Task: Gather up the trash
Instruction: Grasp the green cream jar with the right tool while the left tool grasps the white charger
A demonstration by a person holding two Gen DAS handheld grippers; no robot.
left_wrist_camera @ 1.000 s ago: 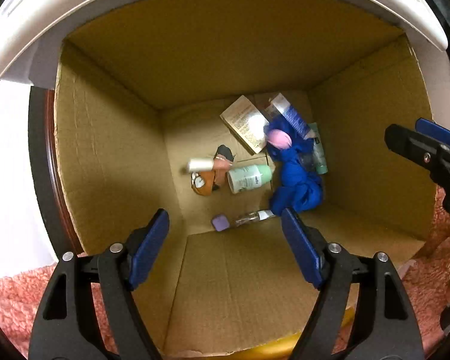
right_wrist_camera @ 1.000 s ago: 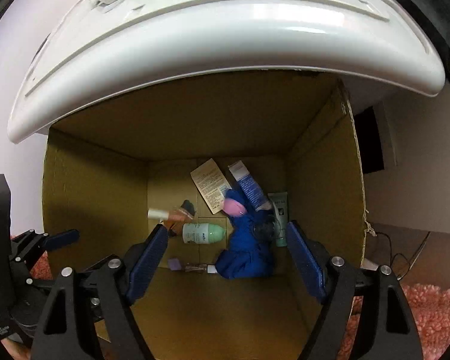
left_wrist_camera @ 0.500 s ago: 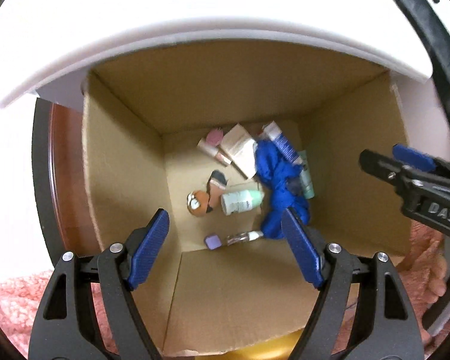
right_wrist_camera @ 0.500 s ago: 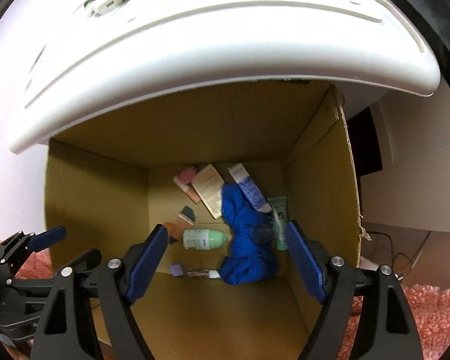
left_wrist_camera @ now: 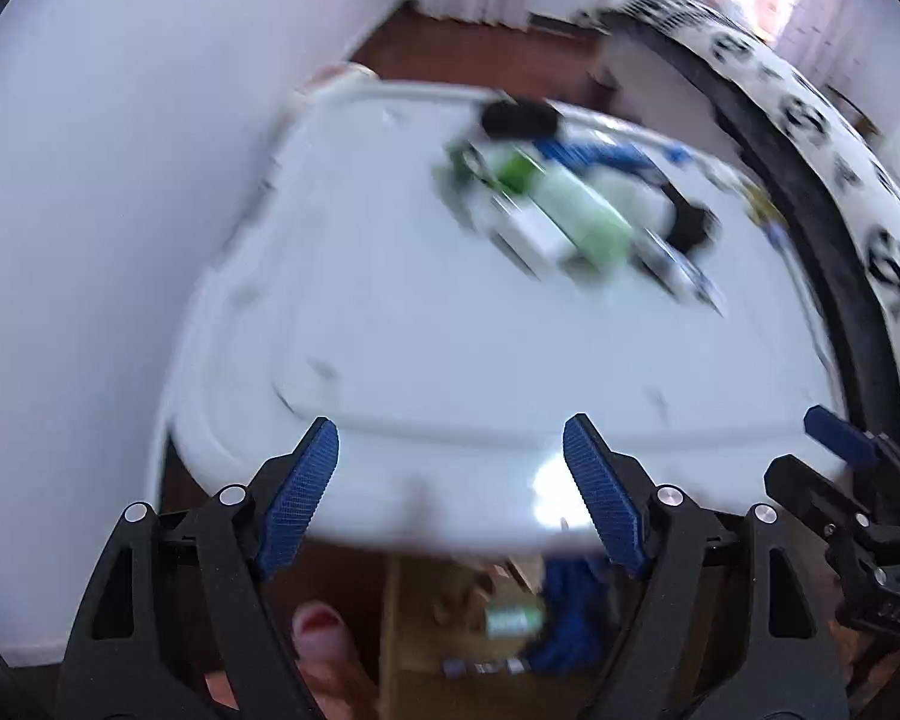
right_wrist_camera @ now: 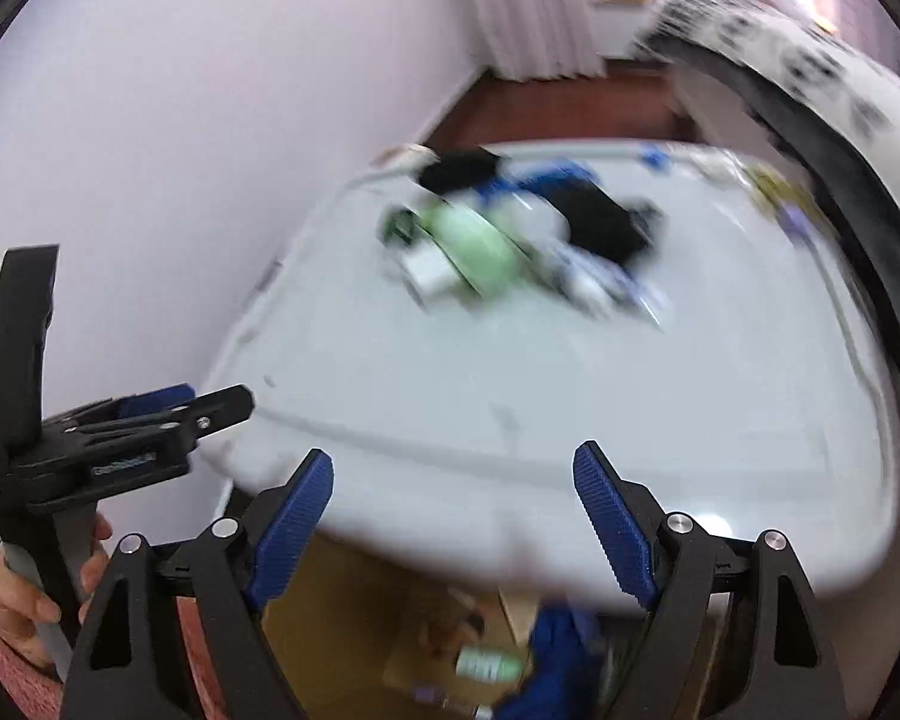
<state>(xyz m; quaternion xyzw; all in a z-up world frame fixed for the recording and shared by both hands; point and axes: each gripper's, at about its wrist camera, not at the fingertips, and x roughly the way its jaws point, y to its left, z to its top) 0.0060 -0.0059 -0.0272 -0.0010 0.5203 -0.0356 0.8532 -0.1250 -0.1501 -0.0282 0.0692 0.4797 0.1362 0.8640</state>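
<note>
Left gripper (left_wrist_camera: 450, 480) and right gripper (right_wrist_camera: 453, 510): fingers spread wide, nothing between them, both poised above the near edge of the white desk (left_wrist_camera: 480, 360).

Remaining trash: a cluster toward the far side of the desk, well apart from both sets of fingers and straight ahead, slightly right of centre in the left wrist view. Contents, as far as motion blur allows: a pale green tube or bottle (left_wrist_camera: 582, 216), a small white box (left_wrist_camera: 531, 231), blue items and black items (left_wrist_camera: 519, 117). Long axis of the green piece apparently diagonal, far-left to near-right; not certain under the blur.

Nearer hand: neither clearly. Right gripper just beside the left, visible at the right edge of the left view (left_wrist_camera: 840, 468). Forward reach required from either.

Collected trash: inside the cardboard box (right_wrist_camera: 342, 618) below the near desk edge, including a blue cloth (right_wrist_camera: 561, 630) and a green-and-white bottle (right_wrist_camera: 486, 666). Box largely hidden by the desk and cut off by the frame bottom.

A fingertip (left_wrist_camera: 321, 630) visible at the lower edge.
</note>
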